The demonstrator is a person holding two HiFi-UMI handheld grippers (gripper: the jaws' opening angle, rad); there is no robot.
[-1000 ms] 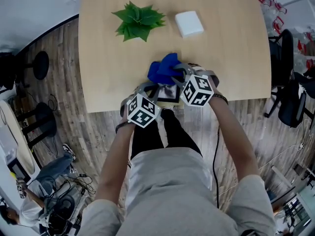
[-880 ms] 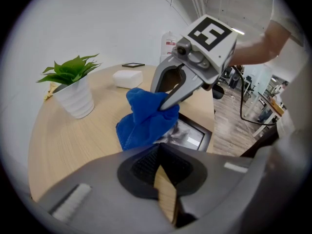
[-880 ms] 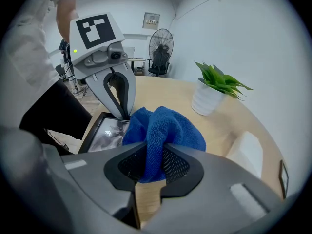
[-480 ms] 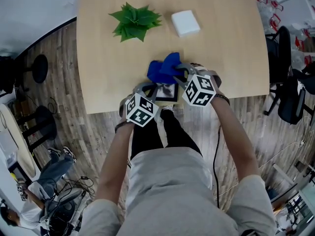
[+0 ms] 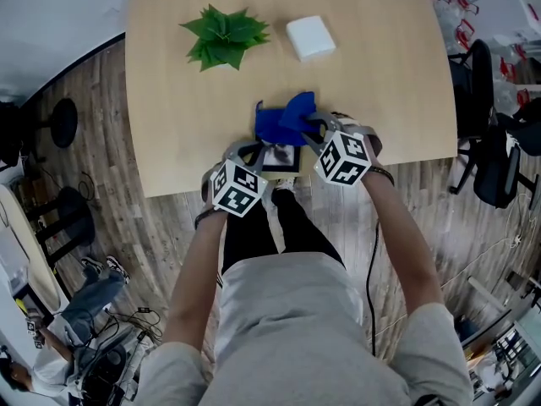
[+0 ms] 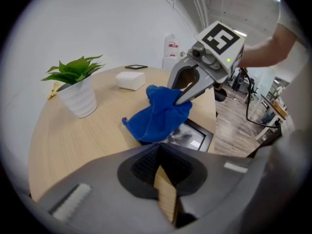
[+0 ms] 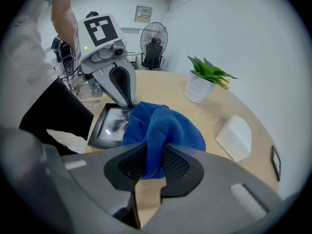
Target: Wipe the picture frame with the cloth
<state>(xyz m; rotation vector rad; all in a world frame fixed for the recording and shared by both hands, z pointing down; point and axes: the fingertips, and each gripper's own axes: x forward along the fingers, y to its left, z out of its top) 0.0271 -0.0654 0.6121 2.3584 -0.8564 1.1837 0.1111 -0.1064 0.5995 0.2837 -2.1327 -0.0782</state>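
The right gripper (image 7: 153,162) has its jaws clamped on a fold of the blue cloth (image 7: 161,126). The bunched cloth swells out ahead of the jaws and hangs down onto the table (image 5: 186,125). It rests on the far part of the picture frame (image 6: 195,135) and spills past it onto the wood.

The picture frame lies flat at the near edge of the table, directly in front of the person. It has a black border around a greyish picture, and the part nearest the person is uncovered.

The left gripper (image 6: 158,150) has its jaws drawn together, with only a thin wedge of table showing low between them. Seen from the right gripper view, its tips come down at the frame's edge. They seem to press on the rim rather than pinch it, though the contact itself is hidden.

The two grippers sit close together, one on each side of the frame – the left at the frame's left end, the right over the cloth.

Farther back on the table stand a green plant (image 5: 224,34) in a white pot and, just to its right, a white box (image 5: 310,38). Both are well apart from the frame.
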